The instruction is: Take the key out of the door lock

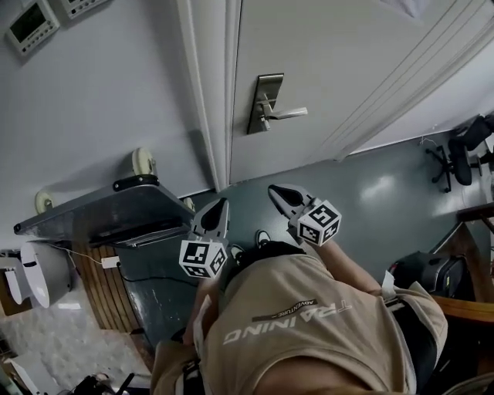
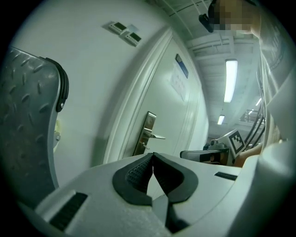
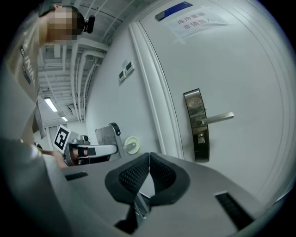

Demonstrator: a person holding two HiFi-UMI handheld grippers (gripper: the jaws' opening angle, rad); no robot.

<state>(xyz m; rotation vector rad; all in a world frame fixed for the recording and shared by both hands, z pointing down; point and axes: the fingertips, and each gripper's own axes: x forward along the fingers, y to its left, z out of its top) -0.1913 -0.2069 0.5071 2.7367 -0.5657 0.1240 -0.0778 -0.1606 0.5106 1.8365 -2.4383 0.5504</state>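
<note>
The white door (image 1: 347,54) is closed and carries a steel lock plate (image 1: 266,102) with a lever handle (image 1: 287,114). In the right gripper view a small metal stub (image 3: 201,138) sticks out of the lock plate (image 3: 196,125) below the lever; it is too small to make out as the key. My left gripper (image 1: 220,204) and right gripper (image 1: 276,190) hang side by side well short of the door, both shut and empty. The left gripper (image 2: 153,155) points at the lock plate (image 2: 147,132) from the left. The right gripper (image 3: 149,155) points left of the plate.
A flat trolley (image 1: 116,208) with pale wheels leans against the wall left of the door frame. Two wall panels (image 1: 31,23) sit high on the left. An office chair (image 1: 463,150) and a dark bag (image 1: 421,270) stand to the right. A paper notice (image 3: 196,21) is on the door.
</note>
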